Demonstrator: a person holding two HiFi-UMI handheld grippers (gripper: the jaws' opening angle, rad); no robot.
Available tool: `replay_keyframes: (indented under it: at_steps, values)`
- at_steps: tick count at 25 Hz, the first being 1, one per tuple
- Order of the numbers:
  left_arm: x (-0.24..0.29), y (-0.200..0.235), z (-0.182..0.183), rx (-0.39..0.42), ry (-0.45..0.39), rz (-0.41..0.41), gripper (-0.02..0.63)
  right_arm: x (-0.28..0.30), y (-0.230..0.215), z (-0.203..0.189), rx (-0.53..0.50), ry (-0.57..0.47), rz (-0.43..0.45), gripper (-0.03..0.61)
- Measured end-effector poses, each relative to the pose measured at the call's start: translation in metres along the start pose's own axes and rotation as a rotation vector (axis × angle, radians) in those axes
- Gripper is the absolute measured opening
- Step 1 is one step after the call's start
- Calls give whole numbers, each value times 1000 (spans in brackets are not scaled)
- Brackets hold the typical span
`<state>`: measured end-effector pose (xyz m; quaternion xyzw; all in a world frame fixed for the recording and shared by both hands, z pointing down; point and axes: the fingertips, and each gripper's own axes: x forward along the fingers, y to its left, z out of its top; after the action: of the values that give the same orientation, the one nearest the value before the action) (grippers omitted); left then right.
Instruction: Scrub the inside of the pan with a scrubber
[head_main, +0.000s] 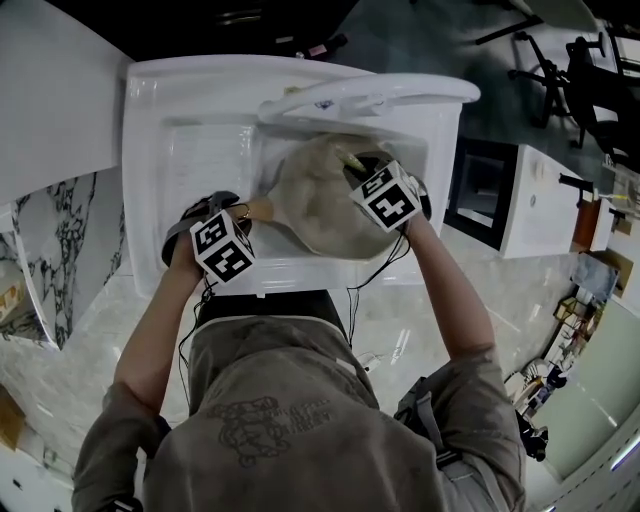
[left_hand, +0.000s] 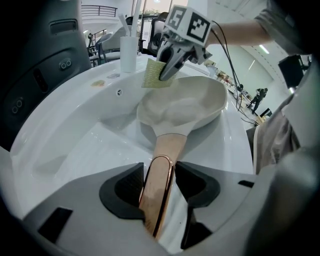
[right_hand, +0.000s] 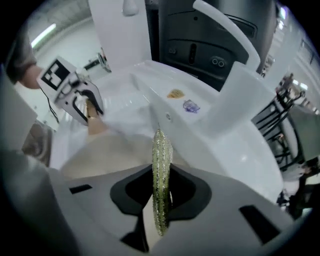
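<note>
A beige pan (head_main: 315, 200) lies tilted in the white sink (head_main: 190, 150). Its copper-coloured handle (left_hand: 162, 170) runs between the jaws of my left gripper (left_hand: 159, 187), which is shut on it. In the head view the left gripper (head_main: 240, 218) sits at the sink's front left. My right gripper (right_hand: 160, 195) is shut on a thin green-yellow scrubber (right_hand: 161, 165), held on edge. In the left gripper view the right gripper (left_hand: 170, 67) hangs with the scrubber (left_hand: 152, 75) just above the pan's far rim (left_hand: 182, 107). I cannot tell whether it touches the pan.
A white faucet (head_main: 370, 95) arches over the back of the sink. A white cup (left_hand: 128, 52) stands on the far rim, and two small stickers (right_hand: 182, 100) are on the sink's ledge. A ribbed drainboard (head_main: 195, 165) lies left of the basin, and marble counter (head_main: 60, 260) surrounds it.
</note>
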<state>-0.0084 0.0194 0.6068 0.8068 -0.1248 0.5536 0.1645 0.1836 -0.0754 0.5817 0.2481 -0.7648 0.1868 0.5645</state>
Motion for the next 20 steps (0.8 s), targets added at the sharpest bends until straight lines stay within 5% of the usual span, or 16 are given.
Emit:
replay_keyframes:
  at_steps: [3,7,14,20]
  values:
    - [0,0,-1,1,-2,-1,207,18,-29,-5,-50,53,-184,72]
    - [-1,-1,-1,0,-4,-3,206,48,-45,-18,-147,132,-294,72]
    - [0,0,0,-1,-11,-5,207,76,-48,-34,-269,236,-358,72]
    - [0,0,-1,-2,-10,-13,207,86,-32,-42,-243,271,-272,72]
